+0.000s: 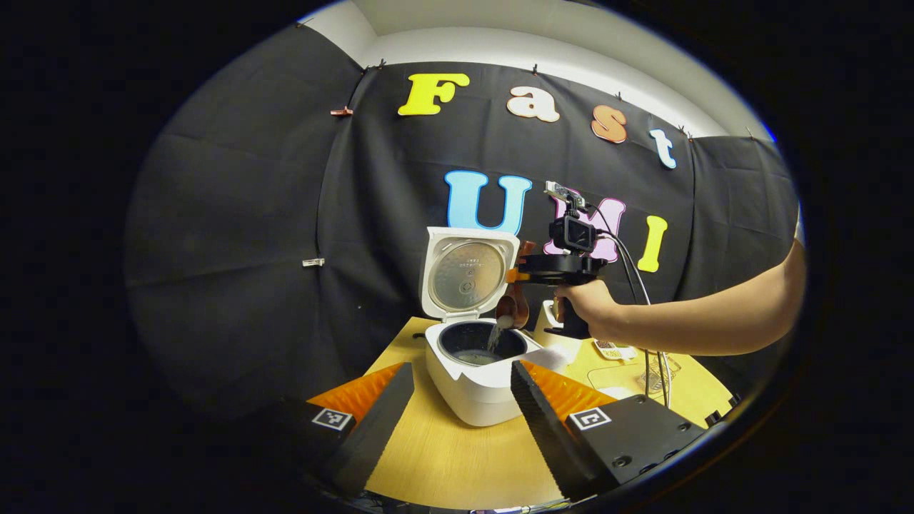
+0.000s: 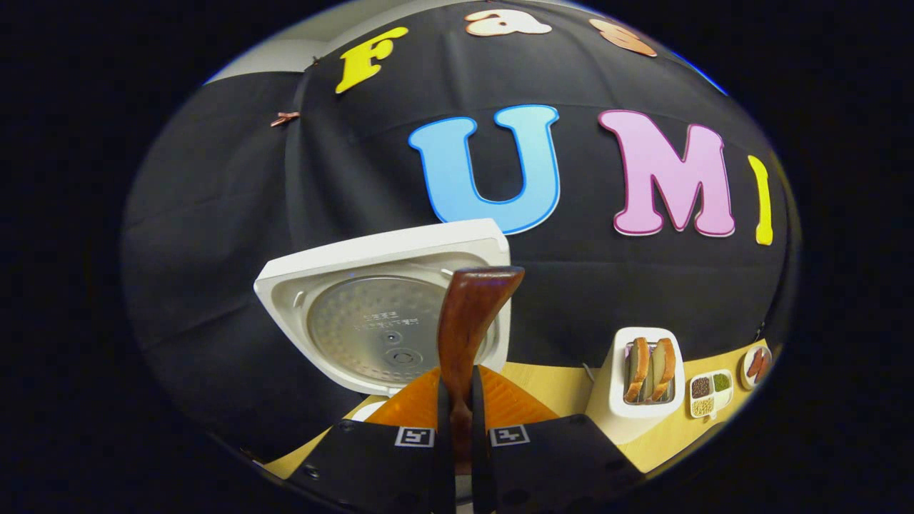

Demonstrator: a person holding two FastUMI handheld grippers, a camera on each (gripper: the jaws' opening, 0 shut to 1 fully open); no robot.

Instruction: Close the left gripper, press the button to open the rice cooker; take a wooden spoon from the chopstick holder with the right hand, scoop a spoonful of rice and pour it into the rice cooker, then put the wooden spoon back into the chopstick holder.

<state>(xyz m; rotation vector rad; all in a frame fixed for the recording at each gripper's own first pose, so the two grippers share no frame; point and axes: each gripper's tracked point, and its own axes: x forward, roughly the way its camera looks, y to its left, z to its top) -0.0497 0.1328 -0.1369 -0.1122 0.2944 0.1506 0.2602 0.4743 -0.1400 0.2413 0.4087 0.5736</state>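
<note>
Fingers: right gripper [image 2: 457, 428] fingers pinched tight on the wooden spoon [image 2: 468, 314] handle — both sides pressing, no gap visible; left gripper [image 1: 463, 400] fingers spread wide, holding nothing, framing the cooker from the near side.
Rice cooker [image 1: 475, 371]: white, boxy with rounded corners, sits on the wooden table [image 1: 443, 457]; looks heavy enough to stay put. Lid [image 1: 468, 275] stands upright, hinged at the back, metal inner plate facing the front — button step reads as done.
Inner pot [image 1: 478, 343]: dark, open at top, pale layer visible at the bottom.
Spoon location: over the open pot in the left gripper view, bowl end tipped down, a thin stream of rice [image 1: 494, 335] falling in — judged mid-pour.
Spoon look: reddish-brown, glossy, flared end pointing up past the lid in the right gripper view.
Spoon handling: stiff, light, likely slick from the varnish — grip on the narrow handle part, where it sits now, seems right; slip or twist is possible when tilted.
Chopstick holder [image 2: 646, 371]: white, on the table to the side, other wooden utensils standing in it — return slot looks narrow, needs the spoon aimed straight down.
Side dishes [image 2: 710, 392]: small tray of grains beside the holder.
</note>
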